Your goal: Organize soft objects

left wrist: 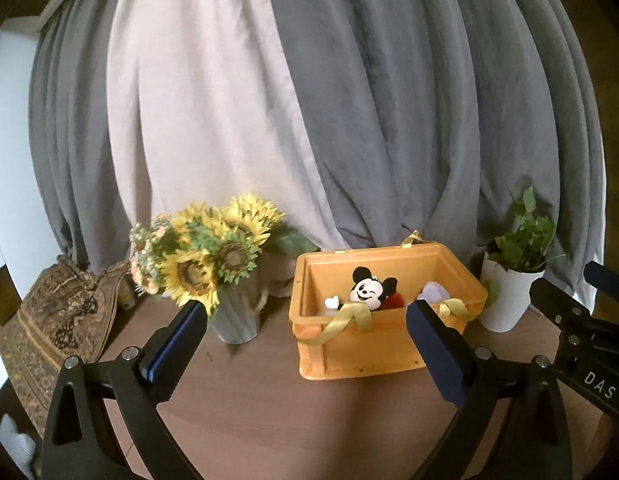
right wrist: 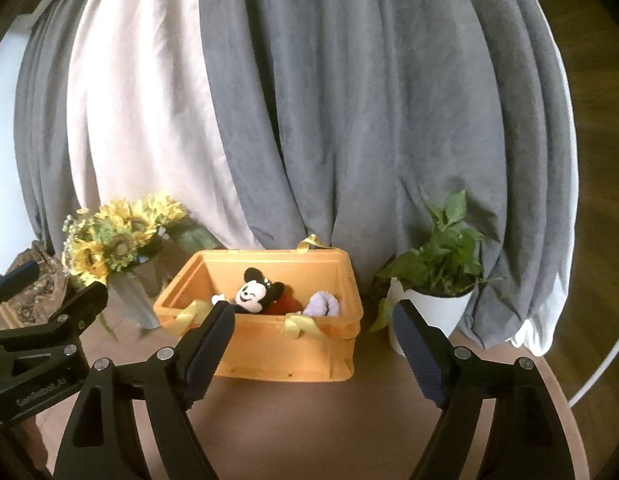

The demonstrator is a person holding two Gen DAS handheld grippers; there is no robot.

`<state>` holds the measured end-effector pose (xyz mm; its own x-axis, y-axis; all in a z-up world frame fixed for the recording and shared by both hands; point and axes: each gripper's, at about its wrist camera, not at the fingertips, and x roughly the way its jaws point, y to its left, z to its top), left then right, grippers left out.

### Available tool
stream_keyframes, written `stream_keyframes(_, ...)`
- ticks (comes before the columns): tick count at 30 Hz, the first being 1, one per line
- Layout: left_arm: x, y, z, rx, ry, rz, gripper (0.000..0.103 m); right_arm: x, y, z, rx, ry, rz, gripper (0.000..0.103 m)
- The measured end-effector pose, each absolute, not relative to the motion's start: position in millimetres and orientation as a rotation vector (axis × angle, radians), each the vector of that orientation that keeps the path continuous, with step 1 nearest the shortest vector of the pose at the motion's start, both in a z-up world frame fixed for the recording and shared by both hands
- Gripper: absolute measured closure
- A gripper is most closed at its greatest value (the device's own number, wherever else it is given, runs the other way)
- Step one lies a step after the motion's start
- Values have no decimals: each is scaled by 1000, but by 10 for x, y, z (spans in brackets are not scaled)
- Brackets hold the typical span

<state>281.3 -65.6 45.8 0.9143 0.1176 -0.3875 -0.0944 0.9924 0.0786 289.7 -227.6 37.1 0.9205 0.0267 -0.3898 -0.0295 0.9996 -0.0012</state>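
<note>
Left tool (left wrist: 307, 322) jaws wide apart, nothing between. Right tool (right wrist: 313, 330) likewise spread, empty. Both hang above desk (left wrist: 245, 408), short of bin. Orange bin (left wrist: 361, 356) mid-desk holds mouse plush (left wrist: 367, 290) and purple plush (right wrist: 323, 304). No loose soft items visible on desk; task looks near done. Behind: sunflowers (left wrist: 213, 248), plant (right wrist: 437, 248), curtain (left wrist: 349, 100).

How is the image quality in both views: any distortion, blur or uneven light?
Left wrist view: strong fisheye bowing of the curtains, dark corners, sunflowers slightly soft. Right wrist view: same bowing, orange box fairly sharp, the white curtain panel bright.
</note>
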Motion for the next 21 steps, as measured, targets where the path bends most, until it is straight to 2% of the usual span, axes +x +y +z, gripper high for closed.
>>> stream_keyframes(21, 1489, -280, 603, 60, 346, -4, 0, 1446, -1931, 488, 4, 348, -97, 21)
